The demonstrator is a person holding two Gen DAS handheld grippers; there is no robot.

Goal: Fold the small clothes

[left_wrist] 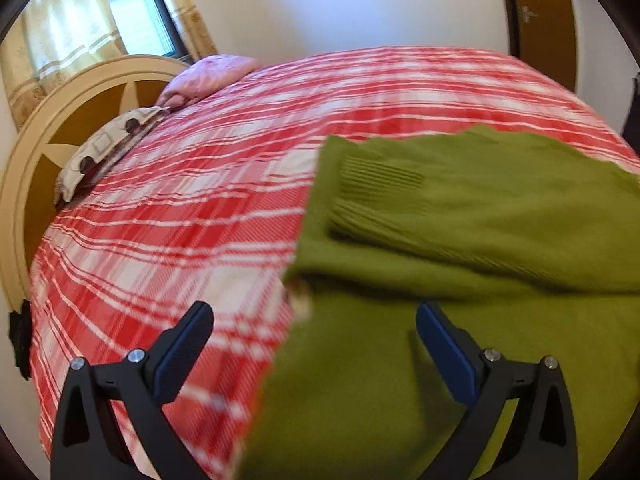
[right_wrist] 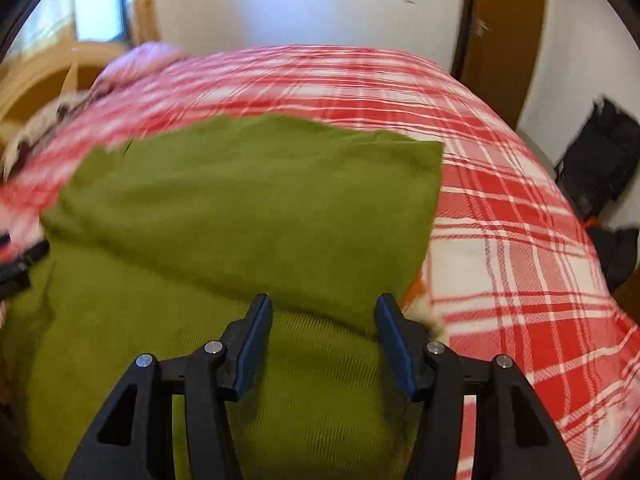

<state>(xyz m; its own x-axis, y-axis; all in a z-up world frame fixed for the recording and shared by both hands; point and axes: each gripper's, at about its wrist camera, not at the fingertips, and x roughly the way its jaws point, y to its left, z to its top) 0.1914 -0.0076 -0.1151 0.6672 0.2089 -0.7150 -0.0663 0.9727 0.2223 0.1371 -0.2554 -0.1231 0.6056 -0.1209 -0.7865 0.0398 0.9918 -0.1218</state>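
sweater: your green knit sweater [right_wrist: 248, 200] is lying partly folded on the plaid bed [right_wrist: 500, 220], under both tongs
tongs: your left tongs [left_wrist: 314, 320] and right tongs [right_wrist: 324, 316] are hanging open, gripping nothing

A big bed [left_wrist: 208, 208] fills both views. A red and white checked blanket [right_wrist: 512, 240] covers it. A green knitted sweater [left_wrist: 460, 240] lies flat on the blanket, partly folded, with one sleeve laid across its body. At the head of the bed, by the round cream and brown headboard [left_wrist: 60, 148], two pillows lie next to each other. One pillow is pink [left_wrist: 208, 76]. The other pillow is pale with dark spots [left_wrist: 108, 144]. A small orange and pale bit pokes out from under the sweater's right edge.
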